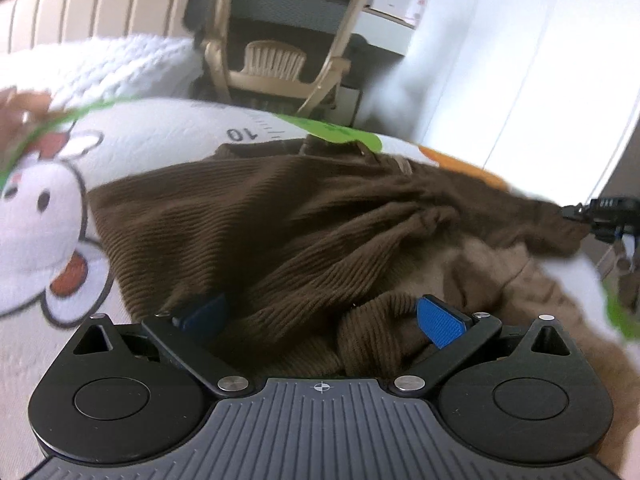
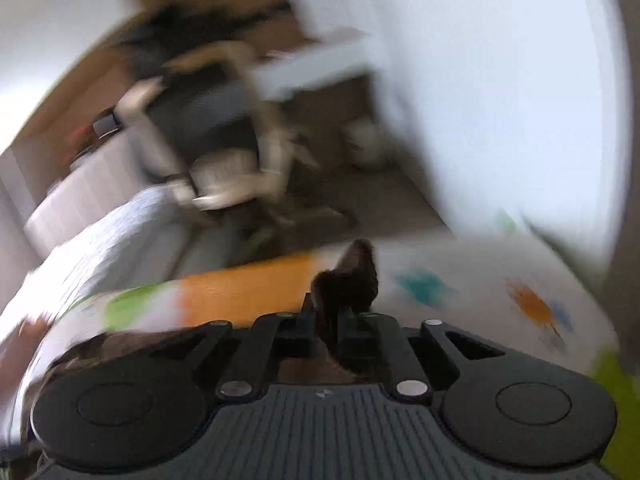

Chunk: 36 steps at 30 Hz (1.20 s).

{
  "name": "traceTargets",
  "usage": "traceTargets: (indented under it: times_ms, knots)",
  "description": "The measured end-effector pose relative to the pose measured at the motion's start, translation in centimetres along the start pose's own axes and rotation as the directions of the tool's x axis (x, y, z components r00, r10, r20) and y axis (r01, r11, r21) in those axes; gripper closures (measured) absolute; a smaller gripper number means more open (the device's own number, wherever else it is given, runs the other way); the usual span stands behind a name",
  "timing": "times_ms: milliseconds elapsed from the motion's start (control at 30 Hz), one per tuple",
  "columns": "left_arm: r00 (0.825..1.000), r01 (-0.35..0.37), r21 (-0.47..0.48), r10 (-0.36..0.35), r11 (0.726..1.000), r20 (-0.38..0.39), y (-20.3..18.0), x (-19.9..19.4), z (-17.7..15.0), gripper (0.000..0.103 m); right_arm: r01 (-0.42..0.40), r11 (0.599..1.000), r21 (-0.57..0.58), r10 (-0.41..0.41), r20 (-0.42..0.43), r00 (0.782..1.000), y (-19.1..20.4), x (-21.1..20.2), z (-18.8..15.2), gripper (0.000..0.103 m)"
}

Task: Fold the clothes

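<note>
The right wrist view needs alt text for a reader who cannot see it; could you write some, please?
The right gripper is shut on a corner of dark brown fabric, above a white cover with coloured prints. The background is motion-blurred.

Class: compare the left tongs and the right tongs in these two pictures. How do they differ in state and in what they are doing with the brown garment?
The left tongs stand wide open, blue pads apart; the right tongs are shut.
Brown garment lies loosely between the left tongs, ungripped; the right tongs pinch a corner of it.
The left view is fairly sharp, the right badly blurred.
Both are black and work on the same garment.
</note>
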State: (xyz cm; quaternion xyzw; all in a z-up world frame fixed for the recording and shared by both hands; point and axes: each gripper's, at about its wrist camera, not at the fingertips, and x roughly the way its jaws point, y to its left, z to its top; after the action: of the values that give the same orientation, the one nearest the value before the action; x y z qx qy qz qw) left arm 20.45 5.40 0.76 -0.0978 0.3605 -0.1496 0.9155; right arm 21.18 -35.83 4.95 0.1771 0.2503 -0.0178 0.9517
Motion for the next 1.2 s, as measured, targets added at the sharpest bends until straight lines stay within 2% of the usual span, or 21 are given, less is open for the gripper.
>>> traceTargets:
  times_ms: [67,133,233,333,367,400,467,500,533,600,633,700,767,867,933,1033,1067,1100,1133,1200]
  knots:
    - [1.0,0.013,-0.022,-0.013,1.0,0.001,0.6,-1.2,0.3,0.0,-0.116,0.99,-0.085,0.118,0.017,0.993,5.5,-1.4,1.4,0.095]
    - [1.0,-0.004,-0.012,0.004,1.0,0.007,1.0,-2.4,0.3,0.0,-0.247,0.953,-0.178,0.253,0.013,0.967,12.1,-2.1,2.0,0.095]
    - [1.0,-0.02,-0.013,0.02,1.0,0.005,1.5,-3.7,-0.1,0.0,-0.422,0.868,-0.262,0.421,-0.065,0.905,20.8,-1.8,1.7,0.096]
    - [1.0,-0.002,-0.024,0.002,1.0,0.005,1.6,-5.0,-0.8,0.0,-0.546,0.771,-0.327,0.522,-0.166,0.837,28.1,-0.6,-0.3,0.096]
    - [1.0,0.011,-0.025,-0.01,1.0,0.005,1.6,-5.4,-1.0,0.0,-0.582,0.744,-0.329,0.547,-0.202,0.813,29.6,-0.1,-1.1,0.09]
    - [1.0,0.026,-0.027,-0.026,0.999,0.006,1.6,-5.8,-1.1,0.0,-0.616,0.716,-0.328,0.57,-0.236,0.787,31.0,0.4,-2.0,0.072]
    - [0.998,0.055,-0.038,-0.055,0.998,0.01,1.5,-6.5,-1.0,0.0,-0.637,0.699,-0.324,0.589,-0.244,0.77,32.1,0.3,-3.2,0.05]
    - [0.998,0.062,-0.048,-0.061,0.997,0.011,1.5,-6.6,-0.8,0.0,-0.638,0.7,-0.32,0.594,-0.235,0.769,31.8,0.1,-3.3,0.05]
    - [0.998,0.068,-0.059,-0.068,0.996,0.013,1.5,-6.8,-0.7,0.0,-0.639,0.702,-0.316,0.599,-0.225,0.769,31.5,-0.2,-3.3,0.05]
    - [0.997,0.08,-0.091,-0.079,0.993,0.014,1.3,-6.7,0.0,0.0,-0.617,0.727,-0.3,0.589,-0.189,0.786,29.6,-0.1,-2.1,0.05]
    - [0.996,0.089,-0.109,-0.087,0.99,0.016,1.0,-6.4,0.4,0.0,-0.595,0.745,-0.302,0.574,-0.164,0.802,28.3,-0.1,-1.5,0.049]
    - [0.992,0.124,-0.148,-0.123,0.981,0.019,0.2,-5.2,1.4,0.0,-0.52,0.791,-0.322,0.519,-0.097,0.849,25.1,-0.1,-0.4,0.041]
    - [0.987,0.158,-0.179,-0.157,0.971,0.02,-1.2,-3.6,2.4,0.0,-0.443,0.846,-0.296,0.448,-0.053,0.892,21.2,0.3,-0.2,0.035]
    - [0.984,0.177,-0.193,-0.177,0.965,0.021,-3.6,-0.3,3.7,0.0,-0.332,0.915,-0.228,0.339,-0.008,0.941,15.3,0.9,-0.2,0.035]
    - [0.989,0.149,-0.175,-0.148,0.973,0.02,-5.3,2.2,4.4,0.0,-0.285,0.945,-0.163,0.287,-0.012,0.958,11.6,1.1,-0.8,0.035]
    - [0.999,0.052,-0.102,-0.053,0.993,-0.009,-7.6,5.8,4.9,0.001,-0.245,0.962,-0.118,0.244,-0.026,0.97,8.1,0.8,-1.8,0.035]
    - [0.999,0.018,-0.072,-0.02,0.997,-0.024,-8.3,6.8,5.0,0.01,-0.237,0.964,-0.121,0.236,-0.025,0.972,7.6,0.8,-1.8,0.035]
    - [0.999,-0.015,-0.041,0.013,0.999,-0.038,-9.1,7.9,5.0,0.064,-0.229,0.966,-0.123,0.228,-0.024,0.973,7.1,0.9,-1.9,0.035]
    - [0.999,-0.035,-0.008,0.035,0.999,-0.04,-9.7,8.2,5.0,0.084,-0.221,0.967,-0.125,0.22,-0.023,0.975,6.7,1.0,-1.9,0.035]
    - [0.999,-0.049,0.059,0.05,0.997,-0.015,-10.5,7.2,5.2,0.092,-0.228,0.962,-0.15,0.228,-0.014,0.974,7.1,1.0,-1.8,0.035]
